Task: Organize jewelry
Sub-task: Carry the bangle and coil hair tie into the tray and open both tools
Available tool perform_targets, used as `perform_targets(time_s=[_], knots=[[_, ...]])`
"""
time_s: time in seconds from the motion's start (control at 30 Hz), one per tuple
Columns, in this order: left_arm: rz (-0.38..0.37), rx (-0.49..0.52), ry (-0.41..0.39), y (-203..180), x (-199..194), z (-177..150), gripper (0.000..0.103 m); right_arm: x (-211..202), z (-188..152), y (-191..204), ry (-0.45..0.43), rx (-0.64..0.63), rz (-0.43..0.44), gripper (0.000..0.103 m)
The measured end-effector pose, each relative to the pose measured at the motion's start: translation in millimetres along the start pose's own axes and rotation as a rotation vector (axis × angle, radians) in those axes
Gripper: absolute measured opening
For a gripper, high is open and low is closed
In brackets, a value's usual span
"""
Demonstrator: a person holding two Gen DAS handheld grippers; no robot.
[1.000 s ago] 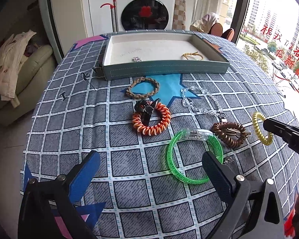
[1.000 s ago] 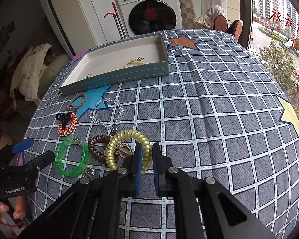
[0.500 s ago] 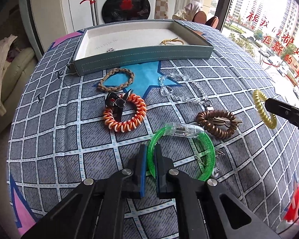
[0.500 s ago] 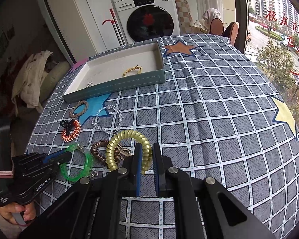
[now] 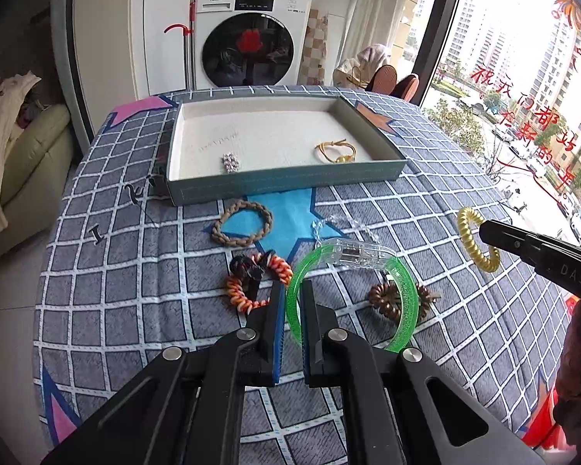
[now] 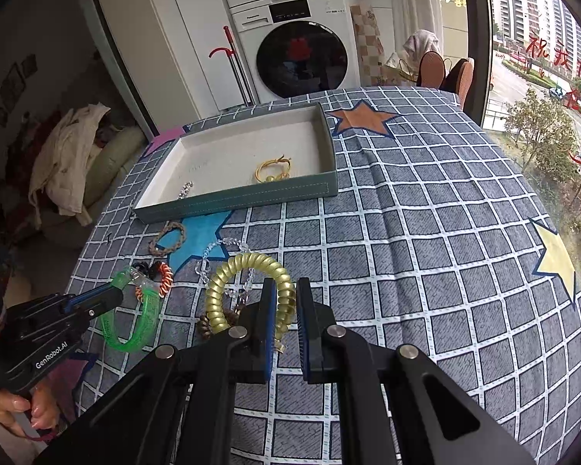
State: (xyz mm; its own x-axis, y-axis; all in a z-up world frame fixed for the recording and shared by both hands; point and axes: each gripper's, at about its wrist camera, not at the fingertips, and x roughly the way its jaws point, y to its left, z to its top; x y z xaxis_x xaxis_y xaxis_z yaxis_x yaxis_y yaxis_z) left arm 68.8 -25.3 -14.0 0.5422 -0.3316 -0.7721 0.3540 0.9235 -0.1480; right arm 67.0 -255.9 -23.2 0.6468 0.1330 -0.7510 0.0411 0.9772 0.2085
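Checked worktop [image 6: 426, 232] with yellow star seen only from right view, left tool [image 5: 292, 306] tilted down, clamped on green bangle [image 5: 404, 294], right tool [image 6: 282, 314] pinching gold coil band [image 6: 248, 267], both lifted before tray [image 5: 282, 180]

Table's got a grey grid cloth [image 5: 108, 255] with stars – on it a teal tray [image 5: 286, 184], braided bracelet [image 5: 242, 224], orange coil [image 5: 248, 283], brown coil [image 5: 387, 298], clear chain [image 6: 220, 252].

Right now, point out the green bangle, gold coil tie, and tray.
green bangle [image 5: 406, 294]: left wrist view, right side of ring.
gold coil tie [image 6: 228, 275]: right wrist view, upper-left coil.
tray [image 5: 282, 184]: left wrist view, front wall.
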Motion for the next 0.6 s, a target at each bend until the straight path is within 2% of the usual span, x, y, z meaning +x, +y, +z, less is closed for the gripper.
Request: perform_targets(time_s=[0.3,0.6], knots=[[0.035,-0.013,-0.052,21,6,49,0.027,17,48,9,-0.017,-0.028,0.018,0.011],[0.106,-0.028,-0.065,42,39,103,0.027,61,96,13,-0.010,-0.028,0.018,0.011]])
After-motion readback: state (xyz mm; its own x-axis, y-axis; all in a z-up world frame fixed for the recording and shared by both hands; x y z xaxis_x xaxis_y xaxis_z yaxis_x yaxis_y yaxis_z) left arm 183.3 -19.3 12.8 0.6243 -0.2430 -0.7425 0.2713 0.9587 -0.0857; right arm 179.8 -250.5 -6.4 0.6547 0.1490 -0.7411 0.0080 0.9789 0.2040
